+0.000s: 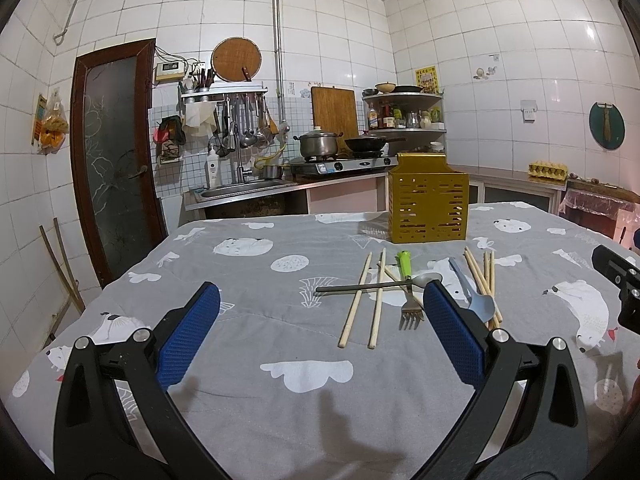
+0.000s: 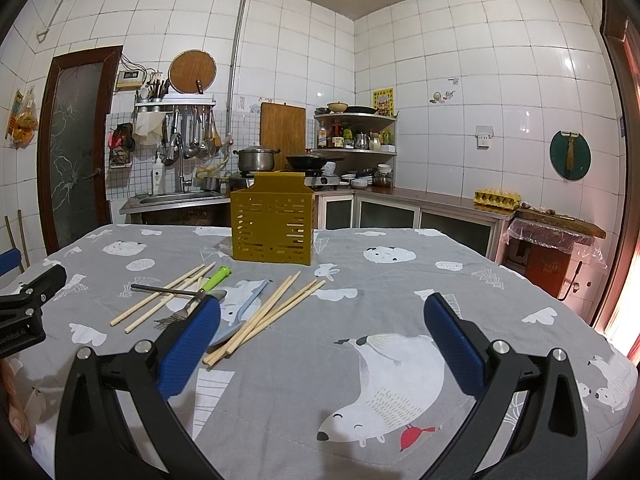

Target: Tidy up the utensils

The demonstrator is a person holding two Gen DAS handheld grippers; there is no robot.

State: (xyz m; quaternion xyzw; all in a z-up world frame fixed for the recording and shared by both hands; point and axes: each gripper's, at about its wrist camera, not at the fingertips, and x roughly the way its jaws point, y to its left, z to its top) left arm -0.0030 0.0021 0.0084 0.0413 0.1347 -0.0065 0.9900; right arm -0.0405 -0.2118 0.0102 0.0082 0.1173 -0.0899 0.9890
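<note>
**Loose utensils lay between two gaping claws**

The left gripper [image 1: 320, 320] and right gripper [image 2: 320, 328] were both spread wide, grasping nothing. The utensils lay loose on the bear-print tablecloth [image 1: 248, 344]: chopsticks [image 1: 356, 304], a green-handled fork [image 1: 408, 292], a metal spoon [image 1: 372, 286] and a pale blue spoon [image 1: 472, 292], all short of the upright yellow holder [image 1: 428, 204]. From the left claw they lay ahead and rightward; from the right, ahead and leftward (neither plainly nearer). Most long axes ran roughly toward the holder; the metal spoon lay crosswise. No writing was legible.
</note>
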